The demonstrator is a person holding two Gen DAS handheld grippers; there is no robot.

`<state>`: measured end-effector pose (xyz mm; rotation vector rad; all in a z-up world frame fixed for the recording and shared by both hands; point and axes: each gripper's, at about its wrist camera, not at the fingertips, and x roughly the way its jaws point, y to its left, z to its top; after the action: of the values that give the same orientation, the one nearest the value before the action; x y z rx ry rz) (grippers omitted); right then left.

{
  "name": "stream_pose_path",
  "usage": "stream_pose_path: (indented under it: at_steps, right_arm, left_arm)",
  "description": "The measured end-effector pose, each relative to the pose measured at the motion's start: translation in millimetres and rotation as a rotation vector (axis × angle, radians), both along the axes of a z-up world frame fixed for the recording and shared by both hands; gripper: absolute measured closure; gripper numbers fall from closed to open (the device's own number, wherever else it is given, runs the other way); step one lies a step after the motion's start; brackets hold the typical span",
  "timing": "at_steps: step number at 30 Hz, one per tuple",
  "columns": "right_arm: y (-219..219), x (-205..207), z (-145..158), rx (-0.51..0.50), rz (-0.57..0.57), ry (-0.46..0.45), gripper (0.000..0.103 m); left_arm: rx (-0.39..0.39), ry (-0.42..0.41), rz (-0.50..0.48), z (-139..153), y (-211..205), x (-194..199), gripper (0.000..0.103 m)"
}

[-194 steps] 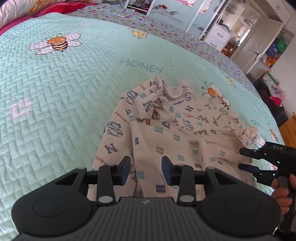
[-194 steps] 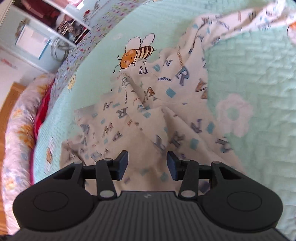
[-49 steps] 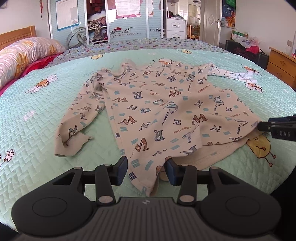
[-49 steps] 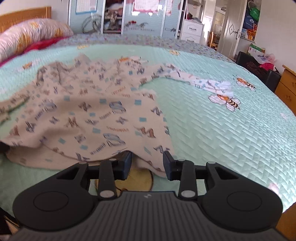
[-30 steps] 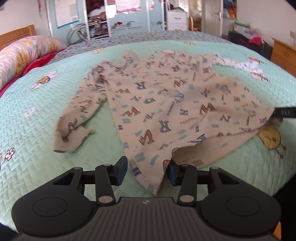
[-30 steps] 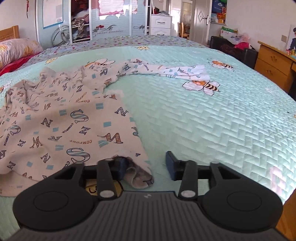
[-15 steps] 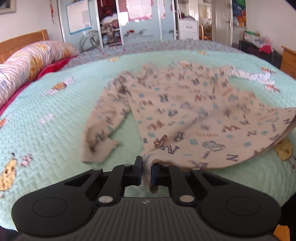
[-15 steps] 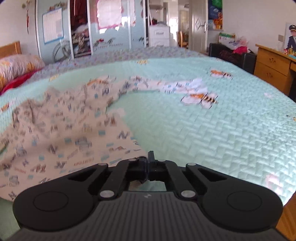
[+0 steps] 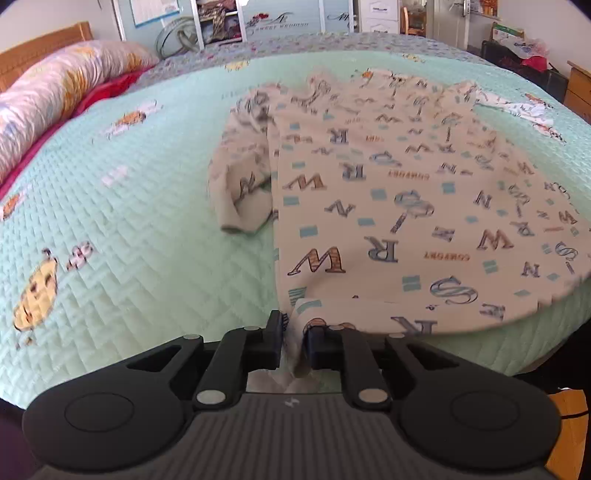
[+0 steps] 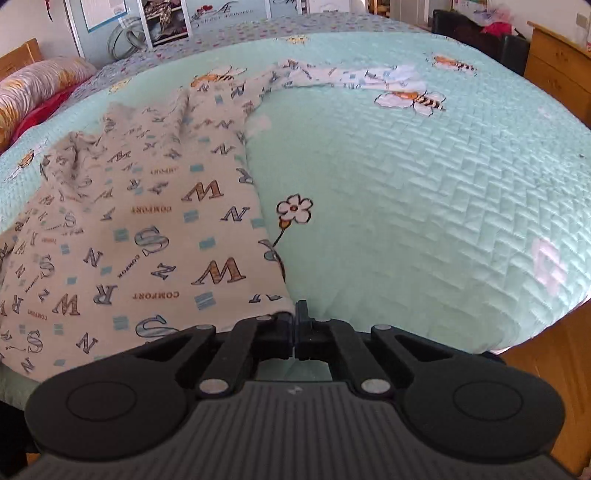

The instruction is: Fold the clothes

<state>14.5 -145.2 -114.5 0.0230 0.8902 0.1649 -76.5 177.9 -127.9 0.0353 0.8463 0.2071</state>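
Observation:
A cream long-sleeved shirt printed with letters lies spread on the green quilted bed, collar at the far side. My left gripper is shut on the shirt's near left hem corner, which hangs between its fingers. The hem is lifted off the bed. One sleeve lies crumpled to the left. In the right wrist view the same shirt fills the left half. My right gripper is shut on the hem's right corner. The other sleeve stretches far right across the quilt.
The green quilt with bee and flower prints covers the bed, and its near edge drops off just before both grippers. A flowered pillow lies far left. A wooden dresser stands at the right, and a wardrobe behind the bed.
Both grippers went from open at the hem to shut on its corners. Since then they have lifted the hem and drawn it toward the bed's near edge, pulling the shirt flat.

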Motion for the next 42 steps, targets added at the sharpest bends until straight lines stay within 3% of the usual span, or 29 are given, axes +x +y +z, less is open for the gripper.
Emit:
stream_pose_path:
  at_steps: [2, 5, 6, 10, 13, 14, 15, 16, 17, 21, 23, 25, 28, 31, 34, 38, 42]
  right_arm:
    - [-2, -3, 2, -0.002, 0.008, 0.016, 0.098]
    - [-5, -7, 4, -0.005, 0.021, 0.04, 0.068]
    - [-6, -9, 6, -0.005, 0.025, 0.047, 0.066]
    - [-23, -31, 29, 0.033, 0.024, 0.034, 0.066]
    - [-20, -36, 61, 0.121, 0.066, -0.078, 0.065]
    - [-12, -33, 66, 0.136, 0.078, -0.12, 0.061]
    - [-4, -30, 70, 0.151, 0.09, -0.161, 0.048]
    - [4, -25, 73, 0.16, 0.1, -0.193, 0.042]
    - [14, -15, 69, 0.152, 0.106, -0.191, 0.038]
    - [45, 21, 27, 0.111, 0.112, -0.109, 0.039]
    - [46, 29, -1, 0.046, 0.102, 0.012, 0.039]
    - [37, 24, -21, 0.003, 0.083, 0.097, 0.042]
    - [9, -1, -6, 0.046, 0.041, 0.074, 0.042]
    - [-8, -10, 19, 0.076, 0.012, -0.015, 0.042]
    - [-6, 5, 41, 0.115, 0.011, -0.111, 0.04]
    - [19, 40, 52, 0.156, 0.061, -0.151, 0.04]
    - [32, 74, 62, 0.205, 0.077, -0.178, 0.04]
  left_arm:
    - [0.026, -0.028, -0.012, 11, -3, -1, 0.08]
    - [0.043, -0.033, -0.02, 22, -1, -8, 0.052]
    - [0.04, -0.022, -0.023, 24, 0, -12, 0.047]
    - [-0.002, 0.012, -0.035, 32, 7, -33, 0.047]
    - [-0.049, -0.094, -0.044, 54, 8, -43, 0.046]
    - [-0.063, -0.131, -0.048, 60, 7, -39, 0.044]
    - [-0.074, -0.159, -0.055, 63, 6, -33, 0.041]
    - [-0.082, -0.178, -0.064, 64, 4, -24, 0.04]
    - [-0.084, -0.184, -0.072, 62, 2, -14, 0.039]
    - [-0.086, -0.073, -0.103, 27, -8, 26, 0.039]
    - [-0.066, 0.024, -0.12, 4, -14, 34, 0.04]
    - [-0.054, 0.052, -0.108, -6, -16, 26, 0.042]
    - [-0.094, -0.005, -0.101, 7, -7, 11, 0.042]
    - [-0.097, -0.091, -0.08, 32, 4, 18, 0.042]
    - [-0.091, -0.153, -0.065, 53, 13, 45, 0.041]
    - [-0.076, -0.182, -0.048, 67, 27, 86, 0.041]
    - [-0.258, -0.187, 0.068, 68, 80, 118, 0.041]
